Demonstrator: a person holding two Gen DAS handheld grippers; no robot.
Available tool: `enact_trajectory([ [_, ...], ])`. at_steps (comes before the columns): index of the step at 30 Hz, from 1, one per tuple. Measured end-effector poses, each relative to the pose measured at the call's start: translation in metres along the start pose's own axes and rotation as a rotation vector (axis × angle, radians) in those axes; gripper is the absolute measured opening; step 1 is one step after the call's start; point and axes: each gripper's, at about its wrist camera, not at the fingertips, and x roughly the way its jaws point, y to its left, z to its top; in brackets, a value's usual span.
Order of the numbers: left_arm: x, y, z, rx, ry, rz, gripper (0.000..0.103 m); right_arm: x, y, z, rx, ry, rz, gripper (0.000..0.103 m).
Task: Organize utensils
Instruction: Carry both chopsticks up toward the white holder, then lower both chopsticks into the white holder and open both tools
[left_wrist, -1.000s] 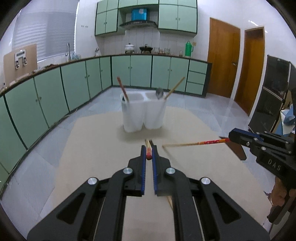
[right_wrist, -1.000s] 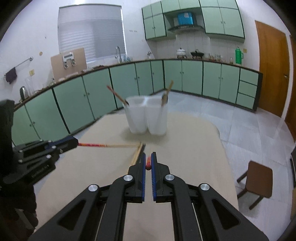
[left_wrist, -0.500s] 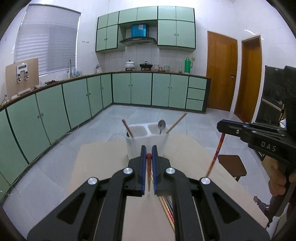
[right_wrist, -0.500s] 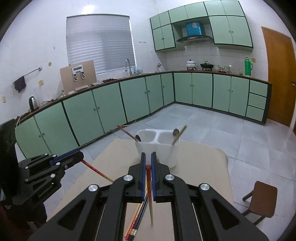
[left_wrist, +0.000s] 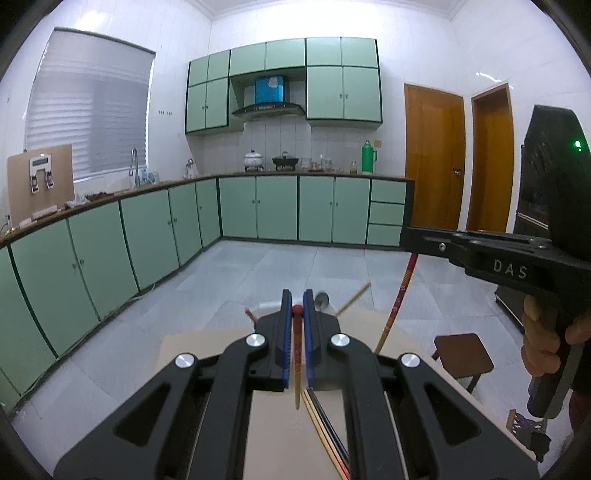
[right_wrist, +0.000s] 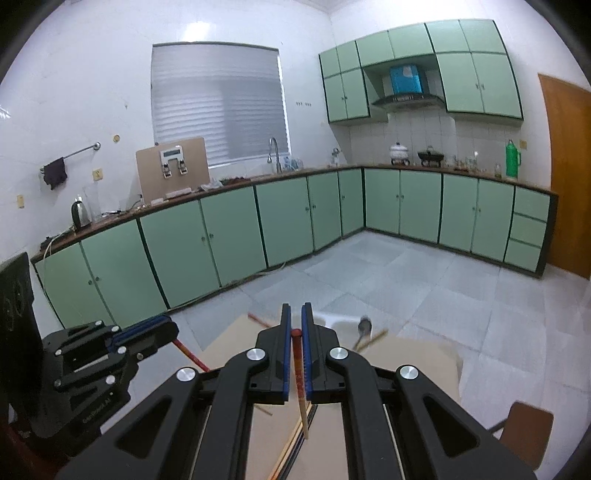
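My left gripper (left_wrist: 296, 301) is shut on a red-topped wooden chopstick (left_wrist: 296, 363) that hangs down between its blue pads. My right gripper (right_wrist: 296, 314) is shut on a like chopstick (right_wrist: 301, 384), which also hangs down. Each gripper shows in the other's view: the right one (left_wrist: 408, 236) with its chopstick (left_wrist: 397, 299) at the right, the left one (right_wrist: 170, 328) at the left. Both are held high above the table. The white two-cup utensil holder (right_wrist: 341, 321) sits beyond the fingers, mostly hidden, with a spoon (right_wrist: 364, 326) and chopsticks leaning in it. More chopsticks (left_wrist: 325, 424) lie on the table below.
The table (left_wrist: 192, 354) is tan, with grey tiled floor beyond its far edge. A brown stool (left_wrist: 461, 356) stands to the right of it. Green cabinets run along the far walls. A person's hand (left_wrist: 546, 328) grips the right tool's handle.
Both grippers have risen well above the table, each carrying its chopstick up. The chopsticks now hang downward instead of lying level. The holder has dropped low in both views behind the fingers.
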Motion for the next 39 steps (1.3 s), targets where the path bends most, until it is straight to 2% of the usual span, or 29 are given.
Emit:
enact_trajectory([
  [11, 0.043, 0.021, 0.051, -0.014, -0.052, -0.003, 0.005, 0.034, -0.017, 0.069, -0.004, -0.091, -0.045, 0.005],
  [17, 0.073, 0.023, 0.068, -0.012, -0.072, 0.002, 0.005, 0.071, -0.026, 0.085, -0.011, -0.098, -0.094, 0.005],
  [24, 0.118, 0.025, 0.077, -0.026, -0.090, 0.018, 0.005, 0.116, -0.047, 0.078, 0.028, -0.083, -0.120, 0.005],
  [30, 0.161, 0.029, 0.057, -0.041, -0.013, 0.005, 0.005, 0.145, -0.059, 0.050, 0.061, -0.024, -0.116, 0.005],
  [39, 0.185, 0.044, 0.023, -0.052, 0.092, -0.011, 0.005, 0.157, -0.058, 0.013, 0.069, 0.062, -0.108, 0.006],
])
